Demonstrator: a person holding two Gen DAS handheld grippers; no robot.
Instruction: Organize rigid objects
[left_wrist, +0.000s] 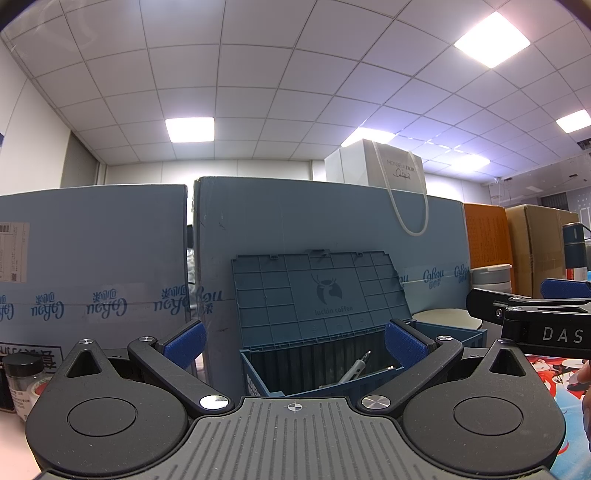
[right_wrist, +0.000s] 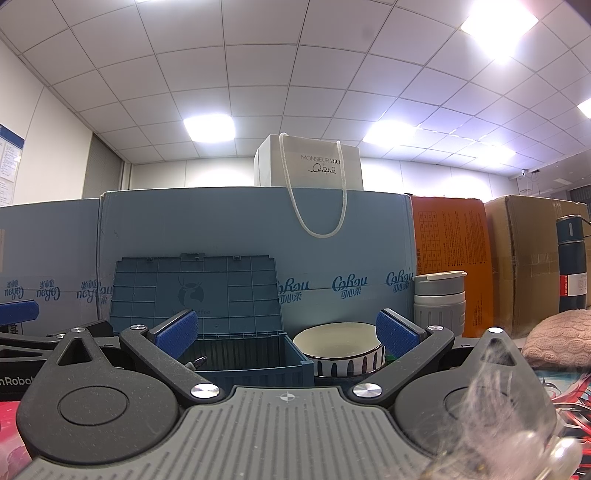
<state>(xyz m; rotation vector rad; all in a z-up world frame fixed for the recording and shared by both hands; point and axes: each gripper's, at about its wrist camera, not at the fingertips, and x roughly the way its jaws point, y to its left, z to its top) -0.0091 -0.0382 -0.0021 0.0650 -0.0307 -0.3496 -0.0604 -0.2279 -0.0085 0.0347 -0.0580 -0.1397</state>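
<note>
A blue plastic storage box (left_wrist: 258, 373) stands open, its lid (left_wrist: 317, 295) leaning back against cartons. A silver pen-like tool (left_wrist: 356, 369) lies inside it. My left gripper (left_wrist: 293, 341) is open and empty just in front of the box. The right gripper (left_wrist: 532, 314) shows at the right edge of the left wrist view. In the right wrist view my right gripper (right_wrist: 286, 332) is open and empty, facing the box (right_wrist: 255, 363) and a striped ceramic bowl (right_wrist: 343, 350) to its right. A dark tool tip (right_wrist: 197, 363) pokes up in the box.
Large blue cartons (right_wrist: 221, 229) wall off the back, with a white paper bag (right_wrist: 310, 166) on top. A grey cup (right_wrist: 439, 302), orange box (right_wrist: 450, 258), brown carton (right_wrist: 524, 258), dark flask (right_wrist: 570, 262) and pink knit item (right_wrist: 557, 339) stand right. A spice jar (left_wrist: 22, 384) stands at left.
</note>
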